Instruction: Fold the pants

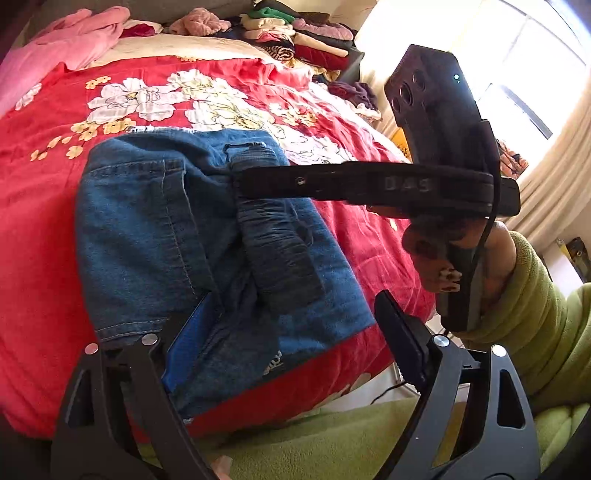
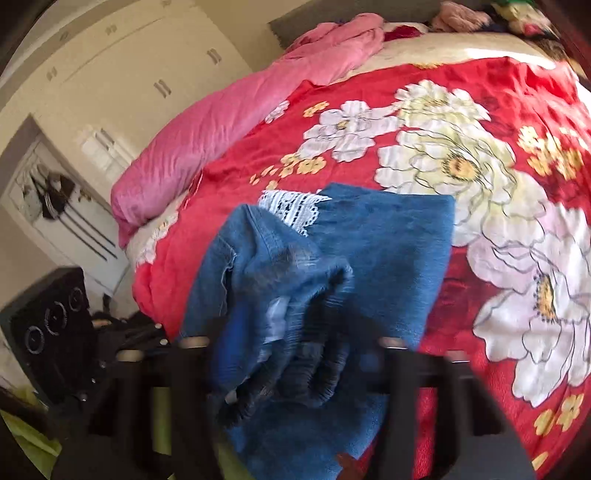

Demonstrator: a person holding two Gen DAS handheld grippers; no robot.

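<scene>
Blue denim pants [image 1: 177, 236] lie folded on the red floral bedspread [image 1: 48, 229], near the bed's front edge. My left gripper [image 1: 291, 332] is open, its fingers [image 1: 402, 339] spread over the near edge of the pants. My right gripper [image 1: 240, 181] reaches in from the right and pinches a dark elastic waistband fold [image 1: 273, 236]. In the right wrist view the pants [image 2: 384, 251] bunch up between my blurred right gripper [image 2: 291, 354] fingers, with white lace trim [image 2: 291, 210] showing.
A pink quilt [image 2: 221, 122] lies along the bed's far left side. Stacks of folded clothes [image 1: 295, 33] sit at the bed's far end. A white wardrobe [image 2: 122, 74] stands to the left. A bright window with curtains [image 1: 546, 110] is on the right.
</scene>
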